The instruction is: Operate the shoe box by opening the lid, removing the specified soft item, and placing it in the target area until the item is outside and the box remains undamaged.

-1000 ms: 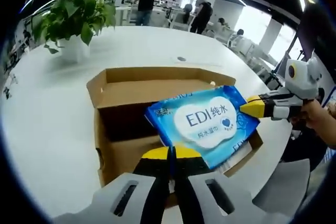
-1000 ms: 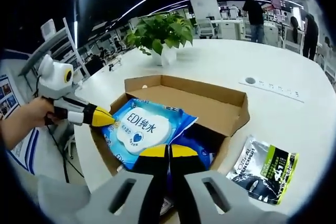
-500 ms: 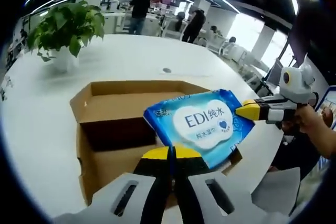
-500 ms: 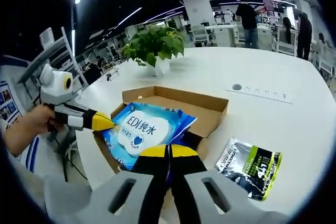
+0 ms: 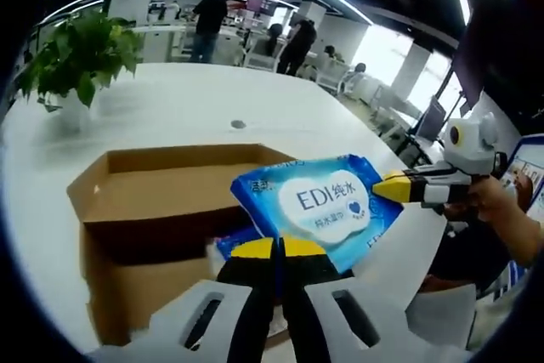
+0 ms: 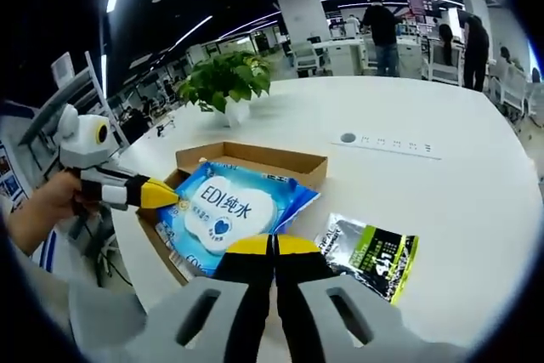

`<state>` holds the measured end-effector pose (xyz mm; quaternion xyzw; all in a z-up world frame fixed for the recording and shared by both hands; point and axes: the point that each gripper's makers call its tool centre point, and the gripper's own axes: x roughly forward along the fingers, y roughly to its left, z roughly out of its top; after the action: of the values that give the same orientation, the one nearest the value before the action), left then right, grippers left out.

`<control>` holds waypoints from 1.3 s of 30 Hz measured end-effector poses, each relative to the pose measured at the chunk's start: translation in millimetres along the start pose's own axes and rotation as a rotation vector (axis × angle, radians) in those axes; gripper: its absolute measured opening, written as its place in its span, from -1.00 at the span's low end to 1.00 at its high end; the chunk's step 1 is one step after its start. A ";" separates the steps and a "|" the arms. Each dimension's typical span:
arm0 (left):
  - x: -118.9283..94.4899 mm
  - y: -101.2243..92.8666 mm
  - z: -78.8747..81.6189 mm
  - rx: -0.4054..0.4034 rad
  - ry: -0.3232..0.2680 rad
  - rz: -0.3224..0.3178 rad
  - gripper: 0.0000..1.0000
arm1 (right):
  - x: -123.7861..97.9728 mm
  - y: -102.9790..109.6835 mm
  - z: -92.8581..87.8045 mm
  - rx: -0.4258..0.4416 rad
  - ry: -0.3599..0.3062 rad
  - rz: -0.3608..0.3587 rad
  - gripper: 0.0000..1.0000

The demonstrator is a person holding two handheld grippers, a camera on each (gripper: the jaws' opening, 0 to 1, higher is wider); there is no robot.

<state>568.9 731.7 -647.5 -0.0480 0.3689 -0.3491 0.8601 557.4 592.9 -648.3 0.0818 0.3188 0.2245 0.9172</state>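
Note:
A blue wet-wipes pack (image 5: pixel 321 207) marked EDI hangs above the open cardboard shoe box (image 5: pixel 127 201). My left gripper (image 5: pixel 278 249) is shut on the pack's near edge, and my right gripper (image 5: pixel 384 186) comes in from the right, pinching its far corner. In the right gripper view the same pack (image 6: pixel 223 208) sits over the box (image 6: pixel 255 159). There my right gripper (image 6: pixel 272 244) is shut on its near edge, and the left gripper (image 6: pixel 170 197) clamps its left corner. Another blue pack (image 5: pixel 234 242) lies inside the box.
A black and green sachet (image 6: pixel 374 248) lies on the white table (image 6: pixel 442 201) to the right of the box. A potted plant (image 6: pixel 223 84) stands behind the box. People stand far off at the back. A hand (image 5: pixel 501 206) holds the right gripper.
Both grippers have risen with the wipes pack held between them. The box now sits lower and smaller in both views, with more table showing around it.

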 end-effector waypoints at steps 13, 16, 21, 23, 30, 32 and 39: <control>29.2 -38.8 6.6 0.046 0.016 -0.056 -1.00 | -26.2 -41.5 -12.3 0.064 0.000 -0.060 -1.00; 35.4 -46.9 8.3 0.051 0.015 -0.068 -1.00 | -31.3 -49.4 -14.0 0.072 -0.003 -0.075 -1.00; 46.7 -60.8 10.2 0.068 0.018 -0.088 -1.00 | -39.6 -63.4 -16.6 0.086 -0.005 -0.099 -1.00; 50.7 -64.8 10.5 0.072 0.020 -0.094 -1.00 | -42.2 -68.8 -17.5 0.093 -0.006 -0.107 -1.00; 68.8 -83.3 11.1 0.115 0.035 -0.124 -1.00 | -54.1 -92.3 -25.9 0.110 0.000 -0.148 -1.00; 74.6 -87.5 11.1 0.120 0.042 -0.133 -1.00 | -57.4 -97.6 -28.7 0.120 0.001 -0.157 -1.00; 99.2 -90.9 7.8 0.154 0.083 -0.140 -1.00 | -55.3 -114.3 -39.6 0.126 0.026 -0.186 -1.00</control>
<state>570.8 598.9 -670.6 0.0069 0.3720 -0.4371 0.8189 535.4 466.3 -682.5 0.1063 0.3503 0.1190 0.9229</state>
